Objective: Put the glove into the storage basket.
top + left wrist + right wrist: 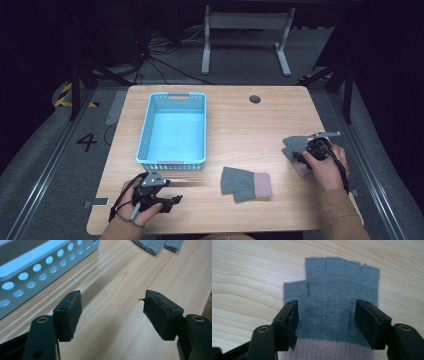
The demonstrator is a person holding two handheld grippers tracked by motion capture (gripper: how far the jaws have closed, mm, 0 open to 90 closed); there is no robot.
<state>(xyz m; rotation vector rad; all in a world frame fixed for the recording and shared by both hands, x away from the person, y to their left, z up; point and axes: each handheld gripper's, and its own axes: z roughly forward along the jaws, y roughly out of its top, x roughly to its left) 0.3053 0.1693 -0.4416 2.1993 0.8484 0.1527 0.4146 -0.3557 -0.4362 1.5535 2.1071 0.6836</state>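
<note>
A grey fingerless glove with a pink cuff point(337, 277) lies flat on the wooden table point(235, 120) at the right. My right gripper point(327, 305) hovers just over its palm, open, with a jaw on each side and neither pad pressing the knit. From above, this right gripper point(301, 156) covers part of that glove point(292, 144). A second glove of the same kind point(246, 183) rests at the table's front middle. My left gripper point(174, 200) stays open near the front left corner, nothing between its jaws point(113, 296); the second glove's fingers point(157, 245) lie beyond it.
A light blue perforated basket point(145, 135) stands left of centre with nothing inside; its wall point(37, 267) is close beside the left gripper. A round cable hole point(255, 99) sits near the table's far edge. Table legs and cables lie on the floor behind.
</note>
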